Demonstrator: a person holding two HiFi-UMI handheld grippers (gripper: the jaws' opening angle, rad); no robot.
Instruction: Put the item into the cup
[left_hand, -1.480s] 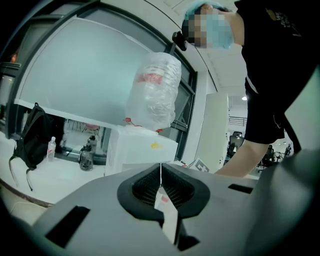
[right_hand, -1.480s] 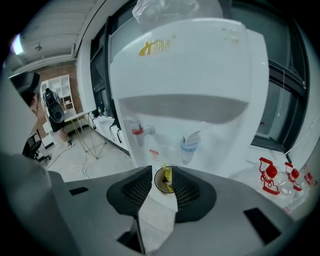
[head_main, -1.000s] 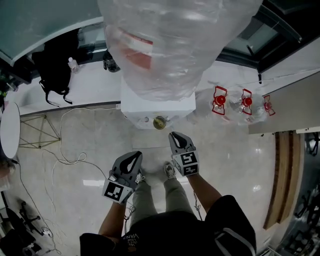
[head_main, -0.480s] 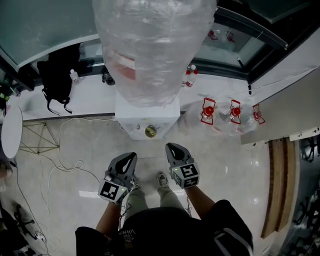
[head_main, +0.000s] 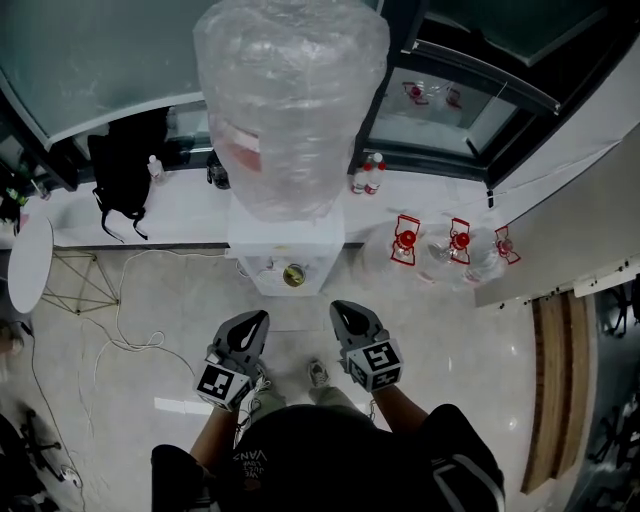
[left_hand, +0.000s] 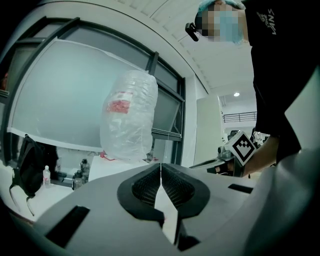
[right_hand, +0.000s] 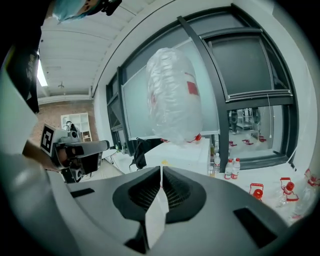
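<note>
I see no cup and no loose item in any view. My left gripper (head_main: 256, 319) and my right gripper (head_main: 342, 309) are held side by side at waist height, both pointing at a white water dispenser (head_main: 290, 250). A large jug wrapped in clear plastic (head_main: 285, 100) sits on top of the dispenser. In the left gripper view the left gripper (left_hand: 160, 165) has its tips together with nothing between them. In the right gripper view the right gripper (right_hand: 161, 168) is closing its last bit, its tips meeting on nothing. The other gripper (right_hand: 75, 150) shows at that view's left.
A brass-coloured knob (head_main: 293, 275) is on the dispenser's front. Big red-capped water jugs (head_main: 405, 240) lie on the floor to the right and small bottles (head_main: 365, 176) stand on the white ledge. A black backpack (head_main: 120, 170), a floor cable (head_main: 120, 300) and a round white table (head_main: 22, 265) are at the left.
The head view has pulled back and shows more of the room. Both grippers now sit lower in it and farther from the dispenser's front. Neither holds anything.
</note>
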